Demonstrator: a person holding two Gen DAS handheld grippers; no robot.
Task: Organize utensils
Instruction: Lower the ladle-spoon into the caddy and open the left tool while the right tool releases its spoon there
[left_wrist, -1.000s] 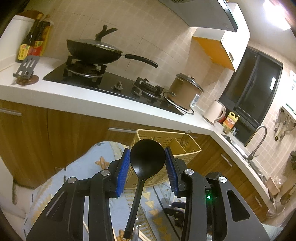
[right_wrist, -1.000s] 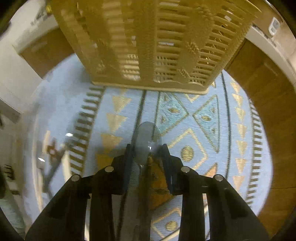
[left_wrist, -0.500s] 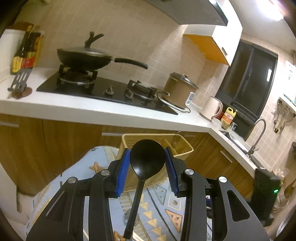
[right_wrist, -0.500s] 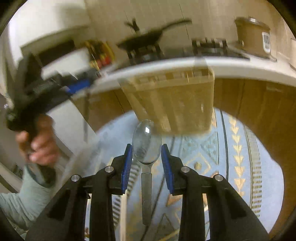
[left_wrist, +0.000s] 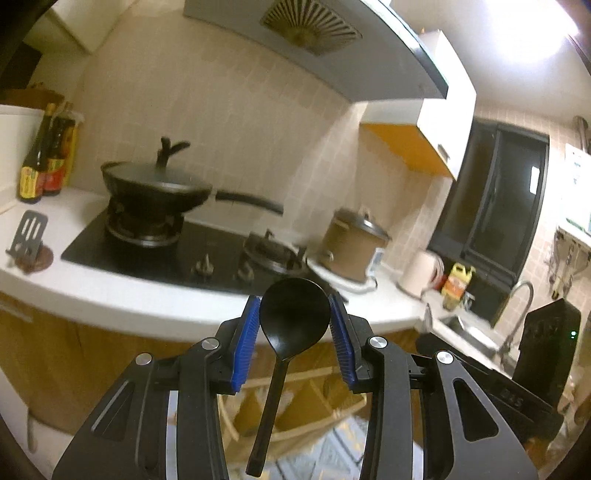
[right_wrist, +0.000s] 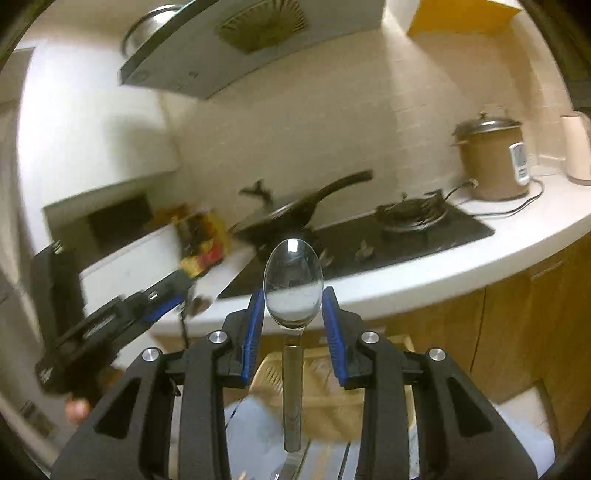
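Note:
My left gripper (left_wrist: 294, 314) is shut on a black plastic spoon (left_wrist: 293, 315), bowl up between the blue pads, handle hanging down. My right gripper (right_wrist: 293, 306) is shut on a shiny metal spoon (right_wrist: 293, 284), bowl up, handle hanging down. Both are held high, at countertop level. A tan slatted utensil basket (left_wrist: 295, 384) sits below on the patterned rug; it also shows in the right wrist view (right_wrist: 325, 391) behind the fingers. The left gripper (right_wrist: 110, 325) shows blurred at the left of the right wrist view, and the right gripper's body (left_wrist: 546, 347) at the right of the left wrist view.
A white countertop (left_wrist: 110, 295) carries a black hob with a lidded wok (left_wrist: 155, 188), sauce bottles (left_wrist: 44, 162), a brown rice cooker (left_wrist: 351, 243), a white kettle (left_wrist: 421, 273) and a sink tap (left_wrist: 517, 295). Wooden cabinets (right_wrist: 517, 314) stand below. A range hood (left_wrist: 314, 40) hangs overhead.
Both grippers have risen and tilted up from the rug and basket to countertop level, each still holding its spoon. The basket has dropped to the bottom of both views.

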